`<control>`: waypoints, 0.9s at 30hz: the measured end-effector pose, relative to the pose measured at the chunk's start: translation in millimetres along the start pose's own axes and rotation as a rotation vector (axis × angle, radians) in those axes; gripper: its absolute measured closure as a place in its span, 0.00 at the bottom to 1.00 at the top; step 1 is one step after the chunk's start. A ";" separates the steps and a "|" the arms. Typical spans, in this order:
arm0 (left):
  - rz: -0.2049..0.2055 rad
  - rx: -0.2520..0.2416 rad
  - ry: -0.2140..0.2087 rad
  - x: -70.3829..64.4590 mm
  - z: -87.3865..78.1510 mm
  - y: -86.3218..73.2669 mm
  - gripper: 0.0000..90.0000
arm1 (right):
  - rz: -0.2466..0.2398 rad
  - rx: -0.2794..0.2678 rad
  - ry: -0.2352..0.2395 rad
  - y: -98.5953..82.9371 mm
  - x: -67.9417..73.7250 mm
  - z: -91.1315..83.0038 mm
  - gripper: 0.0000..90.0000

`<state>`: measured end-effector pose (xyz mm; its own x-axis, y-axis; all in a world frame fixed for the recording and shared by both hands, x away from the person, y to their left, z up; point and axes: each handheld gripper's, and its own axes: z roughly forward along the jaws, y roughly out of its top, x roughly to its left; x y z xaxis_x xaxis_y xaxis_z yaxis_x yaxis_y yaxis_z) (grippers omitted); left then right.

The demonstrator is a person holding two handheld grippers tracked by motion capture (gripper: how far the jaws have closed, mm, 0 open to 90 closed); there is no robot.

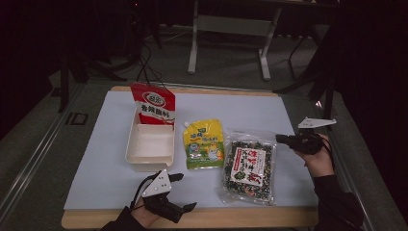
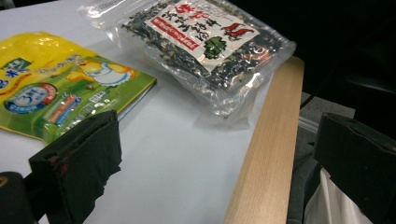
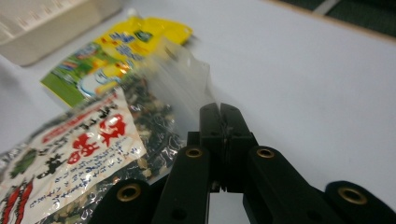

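The clear seaweed packet (image 1: 249,165) looked light and limp, a thin crinkly film bag that would sag and slide rather than keep its shape, so the flat sealed margin at its top right corner seemed the fair place to take hold, away from the loose brittle contents. It lay flat on the pale surface (image 1: 96,163) at the lower right of centre in the high view, just right of the yellow pouch (image 1: 204,143) and well apart from the white tray (image 1: 149,147), against whose far wall a red packet (image 1: 153,103) stood. Dark flakes showed through the film, under a white label with red lettering and chilli pictures. The right gripper (image 3: 220,113) sat at that corner with its jaws closed together; the film there was blurred, so whether they pinched it could not be told for sure. The left gripper (image 1: 183,191) hung at the lower left by the wooden edge, jaws wide apart and holding nothing.
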<state>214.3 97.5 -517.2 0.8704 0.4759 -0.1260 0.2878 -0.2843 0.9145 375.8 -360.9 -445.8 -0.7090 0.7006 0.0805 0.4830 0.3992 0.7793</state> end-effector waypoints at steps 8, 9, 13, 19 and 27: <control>-0.016 -0.005 0.008 7.6 -1.0 8.3 0.02 | -0.091 -0.044 0.013 21.4 24.9 -11.1 1.00; -0.016 -0.004 0.010 8.0 -0.7 9.5 0.02 | -0.101 -0.047 0.013 23.4 28.0 -12.1 1.00; -0.023 -0.004 -0.004 9.7 1.7 13.6 0.02 | -0.135 -0.074 0.036 32.0 39.2 -17.6 1.00; -0.027 0.000 -0.016 12.8 6.2 20.3 0.02 | -0.201 -0.122 0.066 48.8 60.3 -28.1 1.00; -0.013 0.003 -0.022 15.1 14.5 27.1 0.03 | -0.314 -0.177 0.120 72.5 96.4 -38.9 1.00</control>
<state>241.1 84.9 -499.8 0.8753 0.4607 -0.1466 0.3003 -0.2804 0.9117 322.5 -287.4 -357.4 -0.8684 0.4823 -0.1150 0.1444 0.4678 0.8720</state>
